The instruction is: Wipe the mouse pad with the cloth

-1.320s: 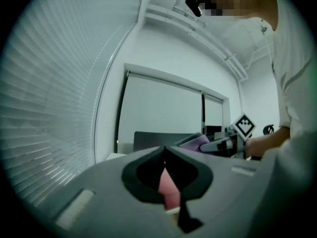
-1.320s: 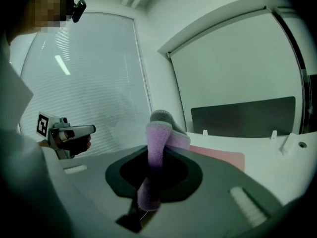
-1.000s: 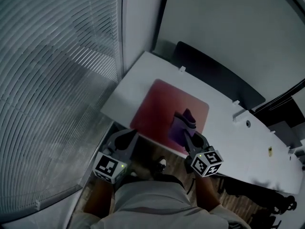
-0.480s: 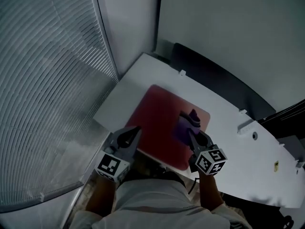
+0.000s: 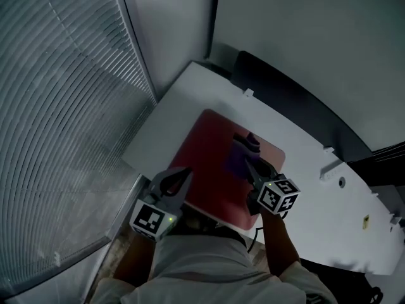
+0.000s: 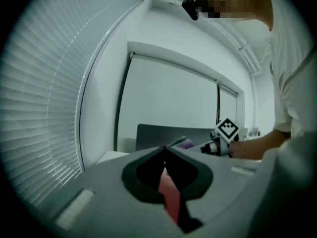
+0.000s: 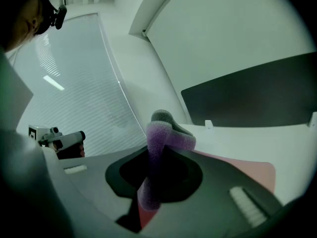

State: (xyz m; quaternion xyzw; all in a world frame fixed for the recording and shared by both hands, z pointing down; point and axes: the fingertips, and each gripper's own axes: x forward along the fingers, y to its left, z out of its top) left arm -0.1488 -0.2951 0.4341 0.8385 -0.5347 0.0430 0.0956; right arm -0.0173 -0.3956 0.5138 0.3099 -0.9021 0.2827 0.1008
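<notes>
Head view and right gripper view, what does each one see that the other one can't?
Only the head view shows the right gripper's marker cube and the left edge of the red mouse pad. Only the right gripper view shows the camera on the person's head and, close up, its jaws shut on the purple cloth. Both show the cloth, the mouse pad, the white table, the left gripper, the window blinds and the dark panel behind the table.
</notes>
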